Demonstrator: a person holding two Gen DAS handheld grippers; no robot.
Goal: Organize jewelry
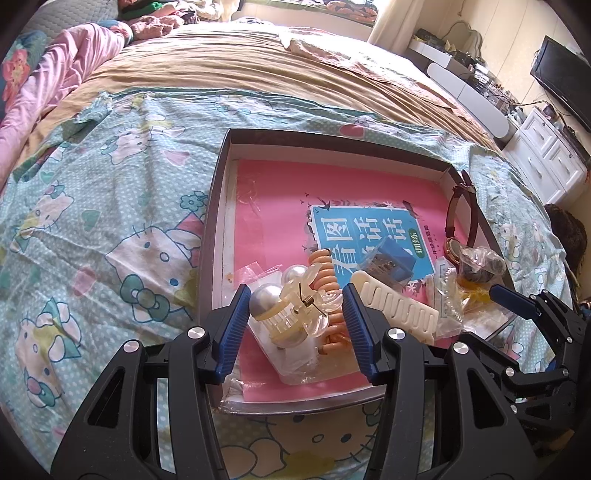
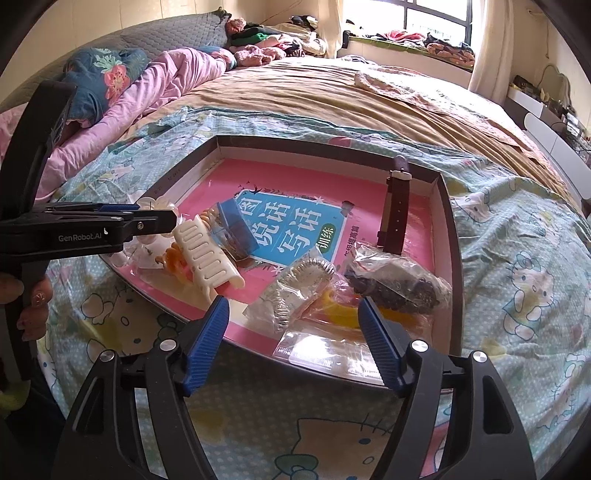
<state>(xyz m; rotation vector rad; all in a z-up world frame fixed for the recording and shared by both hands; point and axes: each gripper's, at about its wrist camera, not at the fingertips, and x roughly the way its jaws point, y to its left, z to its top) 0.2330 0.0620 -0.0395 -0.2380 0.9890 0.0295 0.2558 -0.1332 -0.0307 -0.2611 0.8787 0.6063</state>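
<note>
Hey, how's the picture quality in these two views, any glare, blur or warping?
Left wrist view: sharp, strong fisheye bending the box rim, dark corners; daylight glints on the pearl hair claw. Right wrist view: window blown out white, plastic bags catch glare, the left gripper at the side looks stretched.

Bright daylight from window (image 2: 424, 22) – sharp, fisheye-warped edges
</note>
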